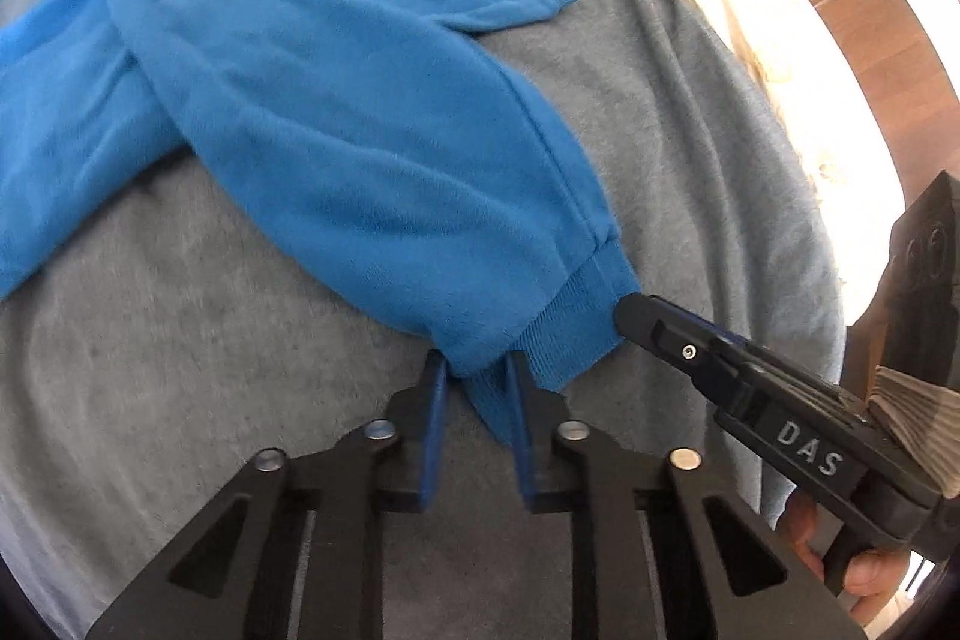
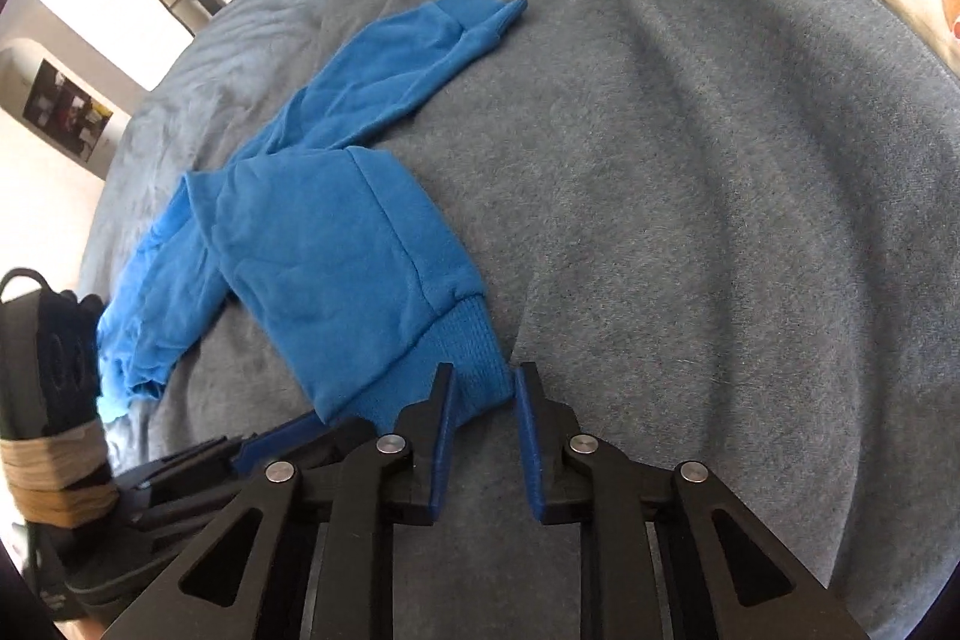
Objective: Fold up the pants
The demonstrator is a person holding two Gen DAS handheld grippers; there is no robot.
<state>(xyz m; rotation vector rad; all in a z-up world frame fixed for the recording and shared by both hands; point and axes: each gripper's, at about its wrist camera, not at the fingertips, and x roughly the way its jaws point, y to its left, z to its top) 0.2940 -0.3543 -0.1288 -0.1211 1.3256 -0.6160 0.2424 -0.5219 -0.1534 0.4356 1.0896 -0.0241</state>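
- Blue fleece pants [image 1: 336,112] lie crumpled on the grey blanket [image 1: 150,340], legs crossed; one leg runs toward both grippers, the other trails away to its far cuff [image 2: 480,19].
- Left gripper [image 1: 474,388]: pads pinching one corner of the near ribbed cuff [image 1: 564,334], fabric bunched between them.
- Right gripper [image 2: 483,394]: its pads straddle the cuff's other corner; the left-wrist view shows the tips closed on it.
- Handling, my read: light, soft, floppy, zero stiffness. Sags wherever unsupported and drags on the fuzzy blanket.
- Ribbed cuff is the thickest, grippiest spot, so two corner holds there make sense; same logic for the waistband.
- Risk: pinching one layer only.
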